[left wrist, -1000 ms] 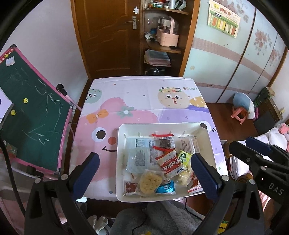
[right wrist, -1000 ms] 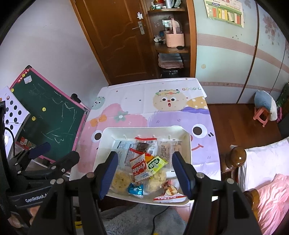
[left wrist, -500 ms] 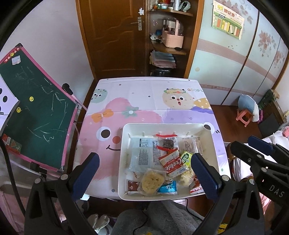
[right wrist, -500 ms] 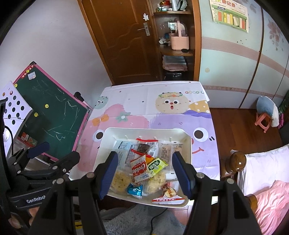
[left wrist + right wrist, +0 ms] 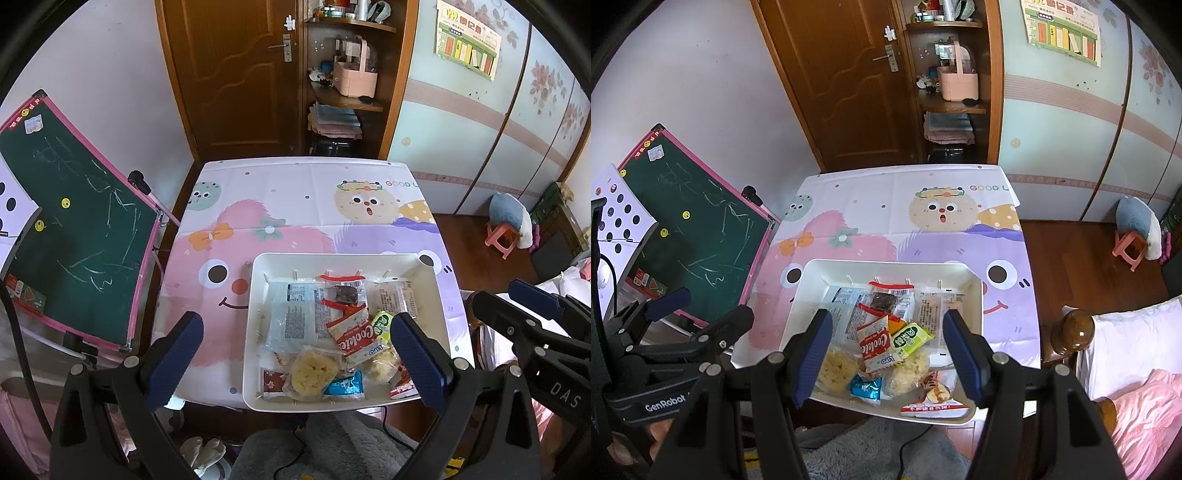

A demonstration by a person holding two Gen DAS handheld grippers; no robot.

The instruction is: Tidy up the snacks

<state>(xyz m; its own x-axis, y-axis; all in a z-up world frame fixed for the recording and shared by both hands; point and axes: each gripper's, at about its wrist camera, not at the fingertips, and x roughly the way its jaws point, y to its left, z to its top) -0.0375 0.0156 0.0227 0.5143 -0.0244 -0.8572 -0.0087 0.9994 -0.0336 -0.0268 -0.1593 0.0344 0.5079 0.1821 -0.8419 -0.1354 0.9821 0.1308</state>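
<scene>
Both grippers (image 5: 295, 354) (image 5: 886, 350) open, empty, above snack tray (image 5: 255, 295); chalkboard (image 5: 74, 229) beside table (image 5: 295, 192)

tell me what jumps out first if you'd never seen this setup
The white tray heaped with snack packets, at the near edge of the table, a red-and-white Cookie pack on top. Under it spreads a bright cartoon tablecloth of pink and purple monster faces. Both open grippers, left gripper and right gripper, hover above the tray, empty.

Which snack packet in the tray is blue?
The small blue packet at the tray's near edge, between the two round yellow cakes; the others are red, green or clear.
</scene>
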